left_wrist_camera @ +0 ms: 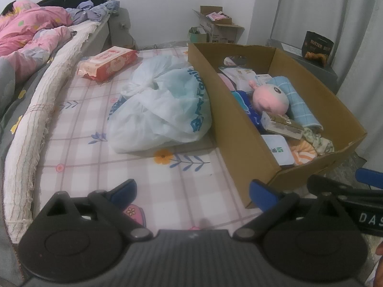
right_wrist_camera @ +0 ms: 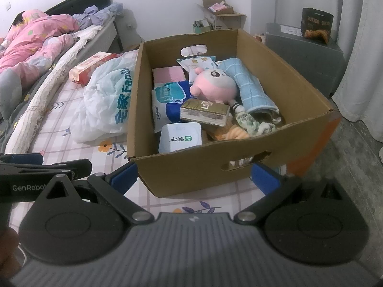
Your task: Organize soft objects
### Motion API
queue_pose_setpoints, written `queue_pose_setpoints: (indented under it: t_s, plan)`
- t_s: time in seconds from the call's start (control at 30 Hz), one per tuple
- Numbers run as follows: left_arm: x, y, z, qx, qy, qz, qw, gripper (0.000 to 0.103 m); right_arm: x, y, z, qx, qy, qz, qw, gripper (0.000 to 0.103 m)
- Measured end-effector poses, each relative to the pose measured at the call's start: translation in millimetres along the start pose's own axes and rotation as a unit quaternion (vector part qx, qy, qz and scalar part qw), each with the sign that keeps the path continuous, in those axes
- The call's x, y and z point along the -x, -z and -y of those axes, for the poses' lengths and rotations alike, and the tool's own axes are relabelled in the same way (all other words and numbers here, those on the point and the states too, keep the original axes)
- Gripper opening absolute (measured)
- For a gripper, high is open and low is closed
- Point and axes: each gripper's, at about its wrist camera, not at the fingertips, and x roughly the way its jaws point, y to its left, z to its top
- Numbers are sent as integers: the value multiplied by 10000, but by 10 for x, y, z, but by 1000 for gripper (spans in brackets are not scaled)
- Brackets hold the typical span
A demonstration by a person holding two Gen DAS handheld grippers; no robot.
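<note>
An open cardboard box (right_wrist_camera: pixel 205 162) stands on the checked floral mat (left_wrist_camera: pixel 95 157). In it lie a pink plush toy (right_wrist_camera: pixel 215 85), a rolled blue towel (right_wrist_camera: pixel 251 88), a gold pack (right_wrist_camera: pixel 205 112), a white tub (right_wrist_camera: pixel 180 137), tissue packs, an orange cloth (right_wrist_camera: pixel 229 131) and a green floral cloth (right_wrist_camera: pixel 251 122). My right gripper (right_wrist_camera: pixel 195 177) is open just before the box's near wall, holding nothing. My left gripper (left_wrist_camera: pixel 192 192) is open over the mat, left of the box (left_wrist_camera: pixel 210 76), also holding nothing. From there the plush toy (left_wrist_camera: pixel 270 98) and towel (left_wrist_camera: pixel 296 100) show too.
A tied white plastic bag (left_wrist_camera: pixel 162 110) leans against the box's left side, with a red wipes pack (left_wrist_camera: pixel 107 64) behind it. A bed with a pink quilt (left_wrist_camera: pixel 31 31) runs along the left. A grey cabinet (right_wrist_camera: pixel 306 55) and curtain stand right; cartons (right_wrist_camera: pixel 222 14) sit by the wall.
</note>
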Motion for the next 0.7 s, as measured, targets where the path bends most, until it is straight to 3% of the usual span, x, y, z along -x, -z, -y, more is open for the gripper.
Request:
queue_pose_setpoints:
  t_s: [0.7]
  plan:
    - [-3,2,-15,-3,-1,-3,10000,101,2,-2,-10,3,-1,1,10000,102]
